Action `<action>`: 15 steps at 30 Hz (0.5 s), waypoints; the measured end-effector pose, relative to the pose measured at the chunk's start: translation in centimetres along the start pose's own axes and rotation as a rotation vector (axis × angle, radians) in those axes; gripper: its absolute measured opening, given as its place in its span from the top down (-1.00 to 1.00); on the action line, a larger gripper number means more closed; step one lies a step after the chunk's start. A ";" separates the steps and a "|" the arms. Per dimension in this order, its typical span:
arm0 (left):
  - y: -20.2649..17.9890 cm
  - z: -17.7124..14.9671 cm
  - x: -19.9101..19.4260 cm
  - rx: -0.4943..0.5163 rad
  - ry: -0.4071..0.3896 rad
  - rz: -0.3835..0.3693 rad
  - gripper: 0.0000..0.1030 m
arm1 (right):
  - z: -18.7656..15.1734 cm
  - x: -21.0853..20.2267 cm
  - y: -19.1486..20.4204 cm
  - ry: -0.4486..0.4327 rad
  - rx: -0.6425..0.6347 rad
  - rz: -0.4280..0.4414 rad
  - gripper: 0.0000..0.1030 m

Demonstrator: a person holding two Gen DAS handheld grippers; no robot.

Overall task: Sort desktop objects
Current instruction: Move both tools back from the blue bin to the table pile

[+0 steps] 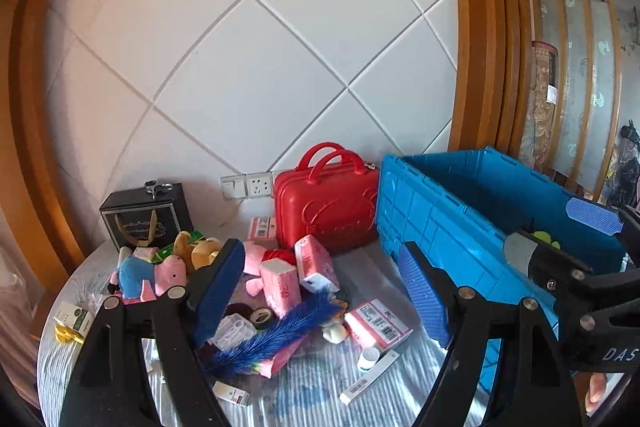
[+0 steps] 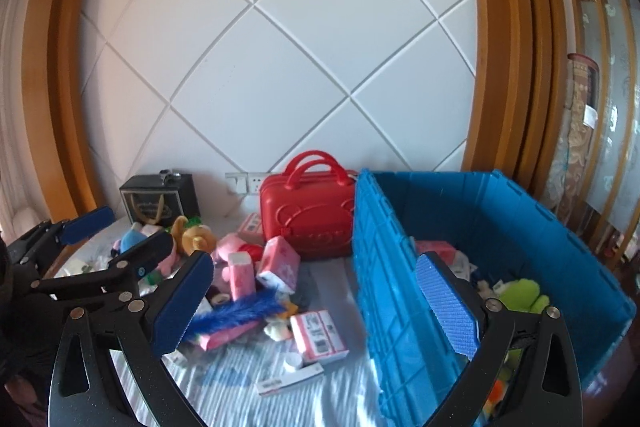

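Left hand-held gripper point(image 1: 320, 287): jaws wide and empty; the pile lies just ahead of it and below, seen between its fingers.
Right hand-held gripper point(image 2: 316, 301): jaws also spread wide, nothing between the pads; it hangs astride the near wall of the blue crate point(image 2: 400, 267) — one finger over the pile, the other over the crate's inside.
Pile of objects point(image 1: 280, 287): heaped on the striped worktop point(image 1: 320, 395), left of the crate and in front of the red case point(image 1: 326, 211); plush toys, pink tissue packs, small boxes.
Blue feather wand point(image 1: 276, 335): the nearest long thing; its axis runs slantwise from lower left to upper right across the left gripper's gap, so a grasp probably wants the jaws turned across it.
Crate contents: a green plush point(image 2: 524, 293) and some packs already inside.
Nearer hand: the left sits squarely over the pile and looks better placed for the next pick; the right is closer to the crate.
Risk: loose pieces overlap the wand — a careless lift may drag them along.
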State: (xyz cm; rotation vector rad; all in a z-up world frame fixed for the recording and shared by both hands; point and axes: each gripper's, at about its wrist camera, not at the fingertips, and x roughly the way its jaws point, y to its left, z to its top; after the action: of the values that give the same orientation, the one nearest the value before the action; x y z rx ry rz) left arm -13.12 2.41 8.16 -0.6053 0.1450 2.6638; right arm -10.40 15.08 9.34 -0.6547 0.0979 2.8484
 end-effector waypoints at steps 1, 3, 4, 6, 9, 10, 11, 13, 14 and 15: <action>0.6 -0.6 0.2 -0.004 0.014 0.011 -0.53 | -0.6 0.4 0.5 0.009 -0.002 0.004 -1.00; 2.1 -1.8 0.8 -0.020 0.049 0.029 -0.53 | -1.7 1.4 1.3 0.035 -0.007 0.012 -1.00; 2.9 -2.4 1.0 -0.029 0.066 0.043 -0.53 | -2.2 1.9 1.5 0.047 -0.008 0.018 -1.00; 4.4 -3.7 1.5 -0.044 0.097 0.075 -0.53 | -3.3 3.0 1.9 0.073 -0.010 0.025 -1.00; 6.7 -5.9 2.5 -0.062 0.152 0.127 -0.53 | -5.3 5.2 2.2 0.129 -0.004 0.049 -1.00; 7.5 -6.7 3.0 -0.073 0.175 0.142 -0.53 | -6.0 6.0 2.3 0.160 0.004 0.071 -1.00; 8.4 -7.4 3.4 -0.086 0.199 0.161 -0.53 | -6.9 7.0 2.4 0.189 0.014 0.090 -1.00; 10.1 -9.2 4.2 -0.111 0.242 0.205 -0.53 | -8.6 8.9 2.5 0.248 0.028 0.118 -1.00; 10.8 -10.1 4.6 -0.117 0.260 0.222 -0.53 | -9.4 9.7 2.5 0.277 0.030 0.124 -1.00; 11.4 -10.9 5.1 -0.123 0.280 0.237 -0.53 | -10.3 10.6 2.5 0.304 0.030 0.128 -1.00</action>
State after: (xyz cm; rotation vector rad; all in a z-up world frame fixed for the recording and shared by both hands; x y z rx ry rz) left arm -17.72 -8.20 -3.69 -1.0616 0.1389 2.8144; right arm -15.88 13.51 -4.50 -1.1080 0.2389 2.8367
